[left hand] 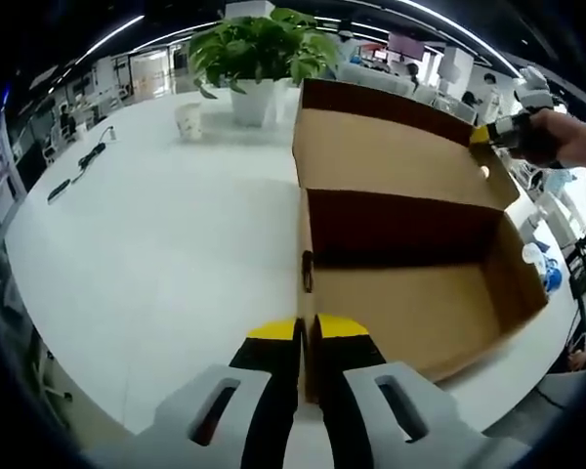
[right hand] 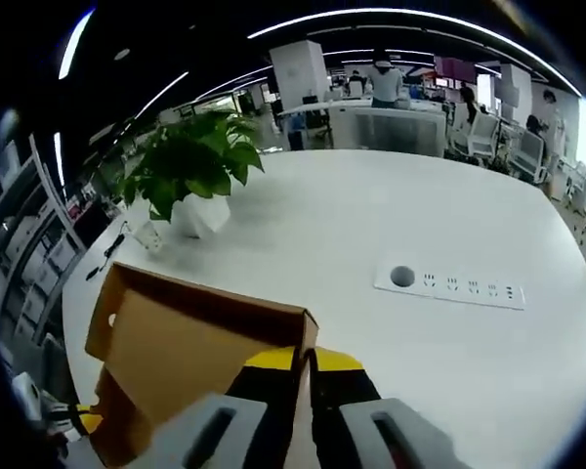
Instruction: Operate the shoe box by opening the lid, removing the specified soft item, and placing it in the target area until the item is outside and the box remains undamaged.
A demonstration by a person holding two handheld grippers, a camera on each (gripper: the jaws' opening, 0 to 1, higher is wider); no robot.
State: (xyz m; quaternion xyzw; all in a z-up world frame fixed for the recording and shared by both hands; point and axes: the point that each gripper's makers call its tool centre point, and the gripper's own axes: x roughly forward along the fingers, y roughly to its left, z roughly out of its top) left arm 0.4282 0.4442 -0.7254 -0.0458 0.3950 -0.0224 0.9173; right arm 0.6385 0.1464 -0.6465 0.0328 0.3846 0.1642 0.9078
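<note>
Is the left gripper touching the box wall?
Touching. In the left gripper view, the left gripper is shut on the box's side wall, pinched between its yellow-tipped jaws.

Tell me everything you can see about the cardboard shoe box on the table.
The shoe box is plain brown corrugated cardboard, lying on the white table with its lid swung up and back on its hinge. The inside looks bare, with no item visible in the part shown. The left gripper is closed on the near wall's edge, beside a small dark slot. The right gripper pinches the lid's edge. A potted plant stands behind the box, apart from it.
</note>
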